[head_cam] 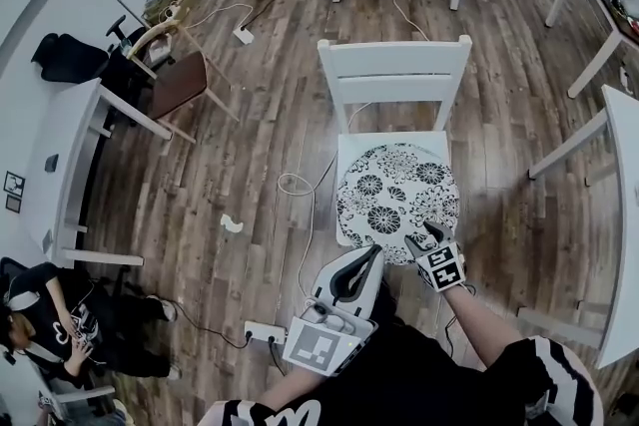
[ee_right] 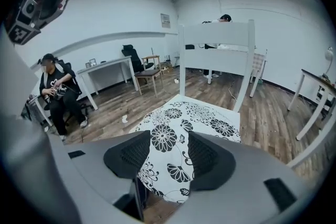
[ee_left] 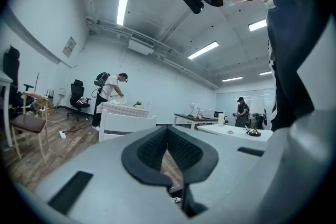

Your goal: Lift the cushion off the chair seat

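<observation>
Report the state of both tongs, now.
Left tongs: closed, holding nothing.
Right tongs: open, cushion edge between them, not gripped.

You'll find no readable text here; the small white wall sign (ee_left: 69, 46) is too blurred.

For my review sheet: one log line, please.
right gripper: jaws open at cushion edge | left gripper: jaws shut, empty | cushion: on chair
</observation>
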Available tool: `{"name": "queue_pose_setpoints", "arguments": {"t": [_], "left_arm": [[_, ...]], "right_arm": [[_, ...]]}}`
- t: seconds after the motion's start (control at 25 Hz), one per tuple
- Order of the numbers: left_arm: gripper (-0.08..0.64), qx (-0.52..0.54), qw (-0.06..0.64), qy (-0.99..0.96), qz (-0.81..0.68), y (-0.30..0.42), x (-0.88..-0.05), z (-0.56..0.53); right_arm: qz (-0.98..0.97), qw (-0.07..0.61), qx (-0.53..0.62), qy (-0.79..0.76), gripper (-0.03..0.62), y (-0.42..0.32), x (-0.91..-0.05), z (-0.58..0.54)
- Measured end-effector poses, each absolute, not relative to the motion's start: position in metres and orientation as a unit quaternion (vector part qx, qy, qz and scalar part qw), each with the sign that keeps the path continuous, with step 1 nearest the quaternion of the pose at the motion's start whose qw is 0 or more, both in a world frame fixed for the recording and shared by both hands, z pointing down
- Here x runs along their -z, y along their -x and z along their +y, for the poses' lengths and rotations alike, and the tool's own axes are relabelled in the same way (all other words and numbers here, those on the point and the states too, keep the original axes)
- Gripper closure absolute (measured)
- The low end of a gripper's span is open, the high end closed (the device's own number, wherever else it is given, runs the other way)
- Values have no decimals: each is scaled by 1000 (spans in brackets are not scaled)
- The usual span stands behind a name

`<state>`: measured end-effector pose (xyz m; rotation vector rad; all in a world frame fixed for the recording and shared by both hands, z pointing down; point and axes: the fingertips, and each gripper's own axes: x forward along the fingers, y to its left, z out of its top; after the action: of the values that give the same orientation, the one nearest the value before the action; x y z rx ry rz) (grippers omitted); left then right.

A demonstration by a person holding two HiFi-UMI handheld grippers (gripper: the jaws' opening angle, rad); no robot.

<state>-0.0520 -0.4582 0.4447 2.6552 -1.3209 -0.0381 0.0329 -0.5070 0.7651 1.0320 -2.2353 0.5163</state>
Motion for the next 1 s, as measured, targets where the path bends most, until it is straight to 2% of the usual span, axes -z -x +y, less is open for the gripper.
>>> {"name": "queue_pose_setpoints", "arguments": {"t": [0.52,1.0], "left_arm": [[560,12,103,-874,-474,77,-473,-478],[560,23,111,-858,-501,90,-481,-491]], "right_arm": [[-820,423,-196,-332,376,-27,-861,-518],[-797,451,-228,-330,377,-28,-900,-531]]}}
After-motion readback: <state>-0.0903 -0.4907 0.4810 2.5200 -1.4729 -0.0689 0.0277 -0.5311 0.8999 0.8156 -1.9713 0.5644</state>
